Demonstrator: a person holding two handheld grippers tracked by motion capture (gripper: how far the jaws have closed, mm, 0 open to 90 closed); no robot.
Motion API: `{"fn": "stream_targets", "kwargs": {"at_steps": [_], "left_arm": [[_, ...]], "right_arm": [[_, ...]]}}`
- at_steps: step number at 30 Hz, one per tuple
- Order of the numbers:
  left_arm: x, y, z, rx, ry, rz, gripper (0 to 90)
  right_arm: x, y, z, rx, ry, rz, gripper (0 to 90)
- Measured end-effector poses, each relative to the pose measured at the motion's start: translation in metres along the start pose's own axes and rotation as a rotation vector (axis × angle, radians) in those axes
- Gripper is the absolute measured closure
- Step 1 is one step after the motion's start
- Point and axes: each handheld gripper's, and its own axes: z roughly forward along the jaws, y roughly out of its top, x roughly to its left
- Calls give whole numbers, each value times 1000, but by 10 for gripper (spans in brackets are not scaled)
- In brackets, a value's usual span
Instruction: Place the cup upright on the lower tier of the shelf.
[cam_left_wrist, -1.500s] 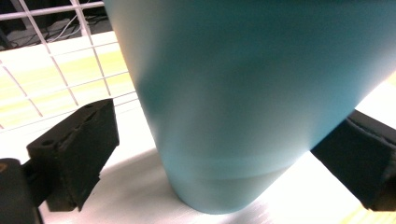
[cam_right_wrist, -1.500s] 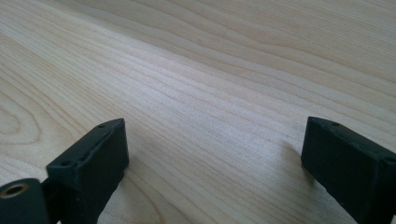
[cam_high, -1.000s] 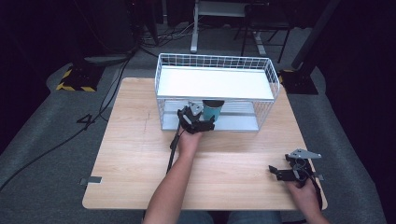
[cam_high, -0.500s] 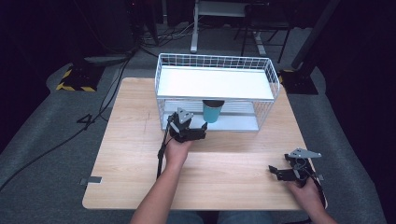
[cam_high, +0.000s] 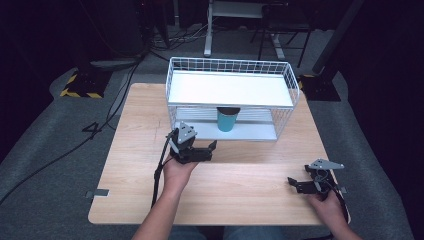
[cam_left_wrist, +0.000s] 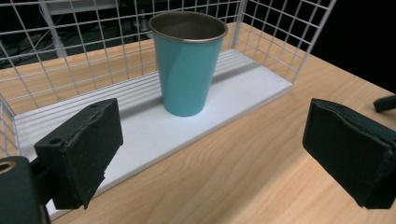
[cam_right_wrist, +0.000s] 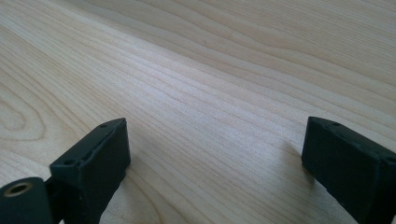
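A teal metal cup (cam_high: 226, 120) (cam_left_wrist: 189, 65) stands upright on the lower white shelf (cam_high: 255, 131) (cam_left_wrist: 140, 126) of a white wire rack (cam_high: 230, 67). My left gripper (cam_high: 209, 151) (cam_left_wrist: 212, 135) hovers over the table just in front of that shelf. It points at the cup, open, with nothing between its pads (cam_left_wrist: 84, 149). A clear gap separates it from the cup. My right gripper (cam_high: 298, 181) (cam_right_wrist: 215, 149) rests near the table's front right corner, open over bare wood.
The rack's upper shelf (cam_high: 227, 89) is a bare white board with a wire rim. The wooden table (cam_high: 140, 125) has free room left of and in front of the rack. Cables and a yellow-black striped block (cam_high: 80, 85) lie on the grey floor to the left.
My left gripper has drawn back from the cup toward the person and to the left, leaving the cup standing on the lower shelf. The right gripper has stayed put.
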Motion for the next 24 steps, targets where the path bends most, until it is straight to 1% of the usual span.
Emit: {"fn": "stream_targets", "kwargs": {"at_steps": [2, 5, 6, 7, 9, 11, 12, 14, 15, 17, 18, 19, 21, 24], "left_arm": [[-3, -3, -10, 4, -7, 19, 54], [-5, -7, -21, 18, -16, 19, 54], [-5, -7, -21, 18, -16, 19, 55], [-5, -10, -28, 22, -12, 20, 56], [-5, -14, -35, 27, -12, 25, 67], [-4, -17, -42, 42, -7, 42, 77], [-4, -19, -44, 43, -4, 36, 79], [-4, -22, -51, 46, -4, 39, 79], [-4, -22, -51, 46, -4, 39, 79], [-4, -27, -64, 39, -3, 34, 79], [-4, -29, -66, 38, -2, 35, 79], [-4, -31, -71, 40, 3, 53, 79], [-4, -34, -78, 47, 14, 70, 79], [-4, -41, -88, 48, 13, 88, 86]], "right_arm": [[0, 0, 0, 0, 0, 0, 82], [0, 0, 0, 0, 0, 0, 82], [0, 0, 0, 0, 0, 0, 82], [0, 0, 0, -1, 3, -5, 84], [1, 0, 0, -3, 4, -10, 91], [1, 0, 0, -3, 6, -11, 91], [1, 0, 0, -3, 6, -11, 91], [1, 0, 0, -3, 6, -11, 92], [1, 0, 0, -3, 6, -11, 92], [1, 0, 0, -3, 6, -11, 91], [1, 0, 0, -3, 6, -11, 91], [1, 0, 0, -3, 6, -11, 91], [1, 0, 0, -3, 6, -10, 91], [1, 0, 0, -3, 6, -11, 91]]}}
